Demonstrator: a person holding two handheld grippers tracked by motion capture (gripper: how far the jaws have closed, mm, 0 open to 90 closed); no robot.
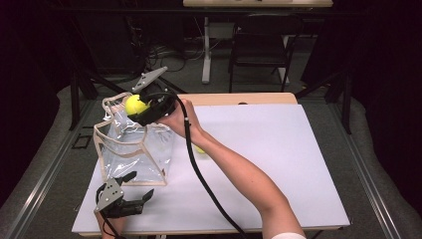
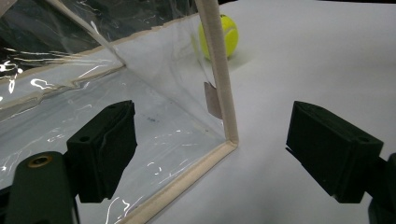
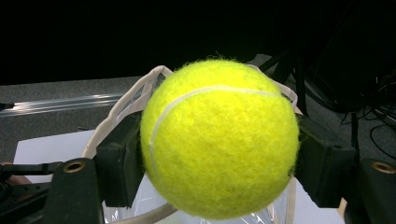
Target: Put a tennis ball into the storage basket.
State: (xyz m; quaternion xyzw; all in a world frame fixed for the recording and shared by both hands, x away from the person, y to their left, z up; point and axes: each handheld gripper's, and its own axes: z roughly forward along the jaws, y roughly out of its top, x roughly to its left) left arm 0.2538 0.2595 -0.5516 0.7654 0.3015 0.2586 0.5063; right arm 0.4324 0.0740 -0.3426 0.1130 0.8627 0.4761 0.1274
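- The right gripper (image 1: 141, 110) was clamped on a yellow tennis ball (image 1: 135, 104), one jaw pressed to each side of it, so the ball sat squeezed between the pads with nothing under it
- That ball hung over the open mouth of the clear plastic bag (image 1: 133, 144), at the far, left part of the table; held there, it looked lined up to go down into the bag rather than beside it
- In the right gripper view the bag's cream-trimmed rim (image 3: 122, 107) curved round behind and below the tennis ball (image 3: 219, 137), which fits a ball poised above the opening
- The bag stood upright on the white table (image 1: 278, 159), its stiff cream edging keeping the top spread, which is likely why no hand was needed at the rim
- The left gripper (image 1: 130, 199) rested low on the table's near edge, just in front of the bag, jaws wide apart and gripping nothing; its jaws straddled the bag's near bottom corner (image 2: 229, 141), apparently ready to steady it
- A second tennis ball (image 2: 219, 36) lay on the table just beyond the bag's right side, near the right forearm (image 1: 234, 169), probably waiting its turn
- The main risk, as I judged it, was the ball catching the soft rim and tipping the light bag
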